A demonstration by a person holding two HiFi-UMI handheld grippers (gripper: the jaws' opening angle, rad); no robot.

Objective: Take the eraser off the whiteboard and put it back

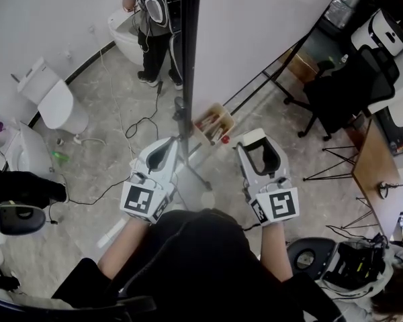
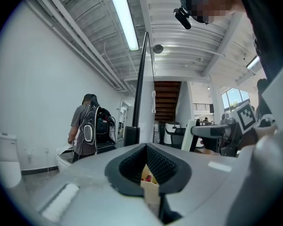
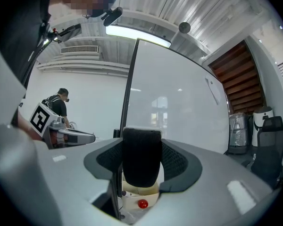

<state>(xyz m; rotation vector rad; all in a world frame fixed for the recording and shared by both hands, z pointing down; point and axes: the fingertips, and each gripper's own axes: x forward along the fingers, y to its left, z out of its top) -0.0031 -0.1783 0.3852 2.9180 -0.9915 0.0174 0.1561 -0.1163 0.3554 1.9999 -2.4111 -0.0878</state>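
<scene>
My right gripper (image 1: pixel 259 150) is shut on the eraser (image 3: pixel 141 157), a black felt block with a white back (image 1: pixel 253 138), held level in front of the whiteboard (image 3: pixel 179 102). In the head view the whiteboard (image 1: pixel 255 32) is a wide white panel right of its black pole (image 1: pixel 190 45). A beige marker tray (image 1: pixel 213 125) with red-capped markers sits at the board's foot, just left of the eraser. Beside it my left gripper (image 1: pixel 164 154) is shut with nothing between its jaws; the tray (image 2: pixel 149 175) shows just beyond its tips.
A person (image 1: pixel 151 9) with a backpack stands at a white basin behind the board. A toilet (image 1: pixel 54 99) is at the left, with cables (image 1: pixel 131 126) on the floor. A black office chair (image 1: pixel 342 86) and a wooden desk (image 1: pixel 373 163) stand at the right.
</scene>
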